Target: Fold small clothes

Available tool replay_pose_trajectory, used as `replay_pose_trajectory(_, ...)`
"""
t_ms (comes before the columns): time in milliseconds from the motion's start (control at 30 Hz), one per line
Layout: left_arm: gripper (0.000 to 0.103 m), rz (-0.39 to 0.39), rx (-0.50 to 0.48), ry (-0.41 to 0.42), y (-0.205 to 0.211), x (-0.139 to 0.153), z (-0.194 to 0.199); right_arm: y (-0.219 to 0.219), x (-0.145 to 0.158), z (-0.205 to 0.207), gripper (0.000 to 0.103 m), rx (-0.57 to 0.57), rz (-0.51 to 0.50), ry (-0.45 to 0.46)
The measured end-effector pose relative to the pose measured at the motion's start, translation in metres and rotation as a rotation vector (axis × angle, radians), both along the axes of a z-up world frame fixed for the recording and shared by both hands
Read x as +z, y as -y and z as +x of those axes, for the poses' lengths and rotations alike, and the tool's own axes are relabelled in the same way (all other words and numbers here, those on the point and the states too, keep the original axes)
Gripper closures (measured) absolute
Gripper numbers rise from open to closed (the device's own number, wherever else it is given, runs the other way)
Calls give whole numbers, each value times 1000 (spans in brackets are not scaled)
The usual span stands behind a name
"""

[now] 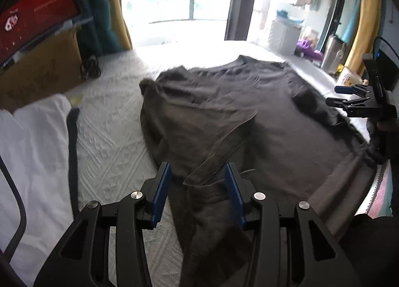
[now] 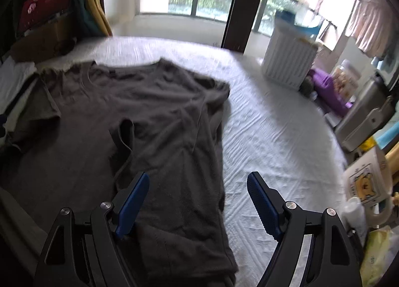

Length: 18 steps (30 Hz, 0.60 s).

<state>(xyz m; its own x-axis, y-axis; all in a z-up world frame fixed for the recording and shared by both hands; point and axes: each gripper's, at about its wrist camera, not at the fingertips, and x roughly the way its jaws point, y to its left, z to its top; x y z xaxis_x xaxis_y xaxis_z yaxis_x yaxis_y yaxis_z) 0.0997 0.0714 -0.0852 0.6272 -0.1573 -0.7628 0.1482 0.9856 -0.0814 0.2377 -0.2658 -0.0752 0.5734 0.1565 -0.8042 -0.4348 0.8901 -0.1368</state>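
A dark grey T-shirt (image 2: pixel 139 117) lies spread on the white bed (image 2: pixel 269 137). The left tool (image 1: pixel 198 187) stands half open over its hem; the right tool (image 2: pixel 198 202) gapes wide, empty. A white basket (image 2: pixel 286 62) holds something blue.

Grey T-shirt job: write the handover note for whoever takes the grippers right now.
Left gripper: open, nothing pinched, over the shirt's near hem.
Right gripper: open wide, empty, above the shirt's right edge.
Grey T-shirt: spread on the white bedcover, neck toward the window, wrinkled, one sleeve flipped inward.
Done: shirt laid out.
Left: smooth it, fold sleeves in, fold it up. White garment lies at the left.
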Motion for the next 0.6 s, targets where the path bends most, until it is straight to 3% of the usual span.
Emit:
replay_pose_trajectory(267,59,-14,35,72,-12,24,-25,22,42,-32,21,-40,35,103)
replay_pose_trajectory(600,59,-32,29,112,-11,29,-60,51,47,-87,21,-92,52,123)
